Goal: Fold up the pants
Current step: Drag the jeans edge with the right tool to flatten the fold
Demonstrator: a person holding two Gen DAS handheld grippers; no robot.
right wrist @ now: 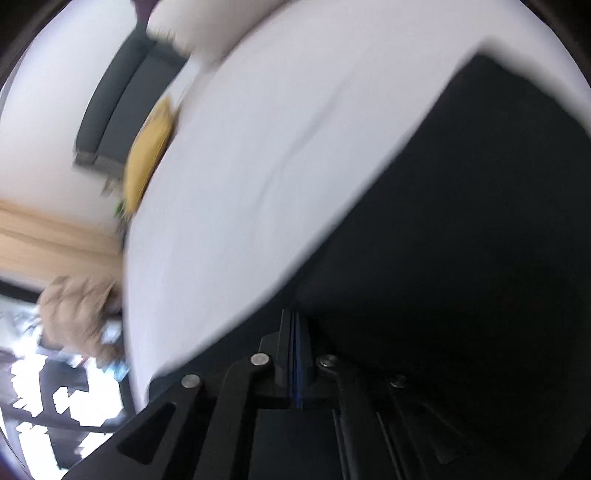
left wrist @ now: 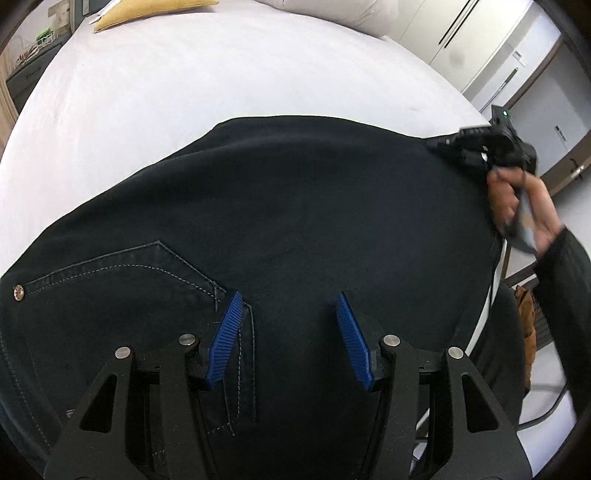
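A: Pants (left wrist: 295,206) spread dark across the white bed (left wrist: 184,92), right ahead of the left gripper (left wrist: 290,339) and running under it.

B: How does that gripper stand?

A: Wide apart, its blue pads (left wrist: 227,339) clear of each other, nothing between them. It hangs just over the cloth, with the stitched back pocket (left wrist: 122,273) to its left and a metal rivet (left wrist: 19,292) further left at the picture's edge.

B: And the right gripper (left wrist: 476,146)?

A: Off to the far right of the left one, at the edge of the pants, held in the person's right hand (left wrist: 517,206). Its own camera is blurred, but the two pads (right wrist: 297,354) show pressed together. Dark cloth (right wrist: 461,258) lies all round them; whether any is pinched between, I cannot tell.

B: Anything else on the bed?

A: A yellow pillow (left wrist: 147,11) and a white pillow (left wrist: 332,11) far ahead, well apart from the pants.
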